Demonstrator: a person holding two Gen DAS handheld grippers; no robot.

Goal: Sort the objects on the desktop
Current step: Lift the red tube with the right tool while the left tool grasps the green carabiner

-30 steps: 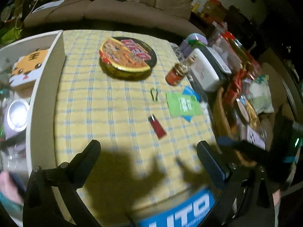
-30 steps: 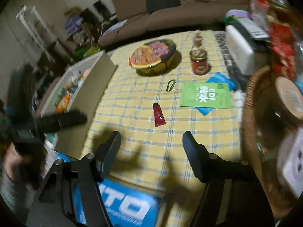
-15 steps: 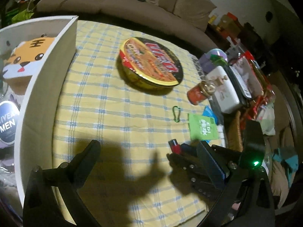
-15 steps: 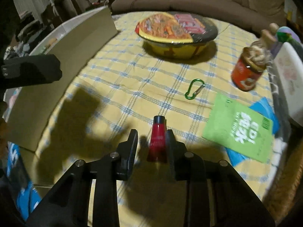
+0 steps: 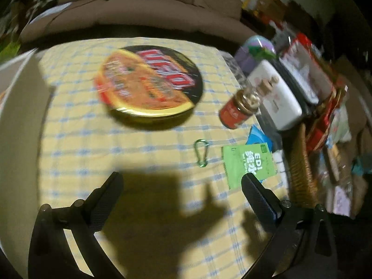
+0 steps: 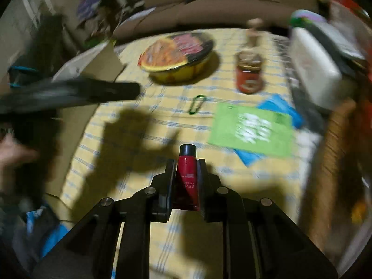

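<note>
Red tube [image 6: 186,181] x1 clamped in R claw [image 6: 186,162]; L claw [image 5: 180,181] wide apart.

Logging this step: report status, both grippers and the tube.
Right gripper shut on red tube, lifted off the cloth. Left gripper open, empty. Carabiner, green packet, noodle bowl on table; nothing blocking.

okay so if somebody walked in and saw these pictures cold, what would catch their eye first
Probably the red tube clamped in the right gripper, dead center at the bottom of the right wrist view with its black cap pointing away. Next, the big noodle bowl with its bright orange lid, sitting at the far side of the yellow checked tablecloth. The left gripper is wide open and holds nothing, above the cloth.
</note>
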